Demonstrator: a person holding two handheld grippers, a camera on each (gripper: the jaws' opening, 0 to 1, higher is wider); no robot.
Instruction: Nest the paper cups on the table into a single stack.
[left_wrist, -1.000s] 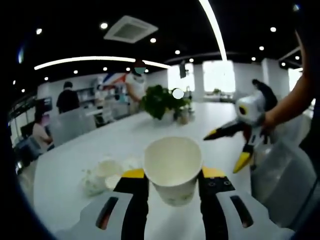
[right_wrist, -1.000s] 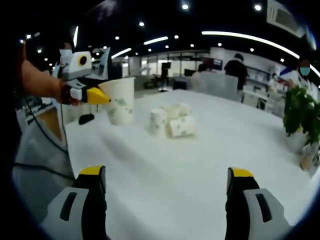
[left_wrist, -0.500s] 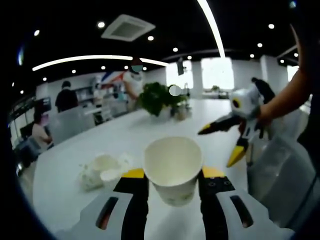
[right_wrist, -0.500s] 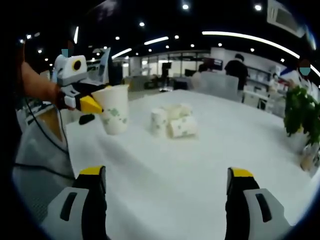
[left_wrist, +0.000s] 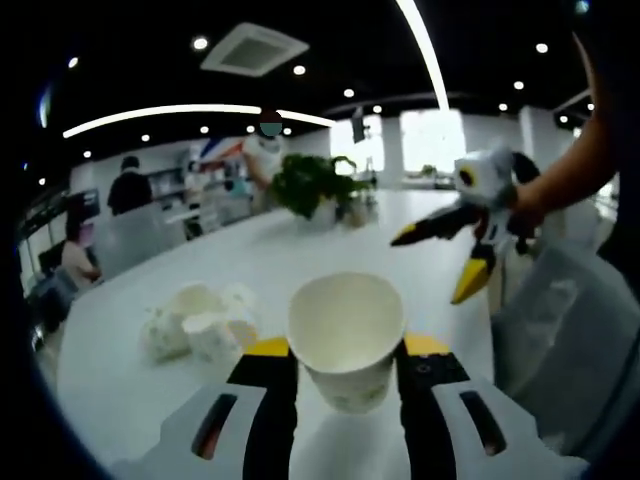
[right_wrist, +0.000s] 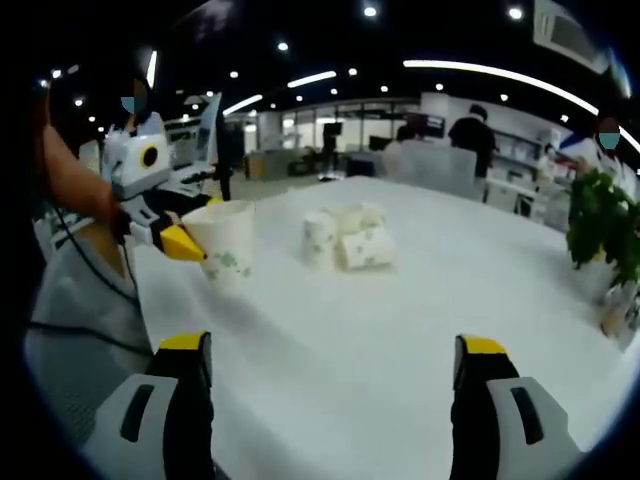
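White paper cup (left_wrist: 346, 340), green-printed, upright in left claw (left_wrist: 346, 362)

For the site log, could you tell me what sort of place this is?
Probably an open-plan office: a long white table with a potted plant, recessed ceiling lights, and people standing by shelves behind.

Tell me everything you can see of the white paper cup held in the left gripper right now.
The white paper cup with a faint green print is upright, mouth open and empty. The left gripper clamps it between yellow-tipped black jaws, one on each side of its wall. In the right gripper view the same cup sits near the white table's edge; whether its base touches the table is unclear.
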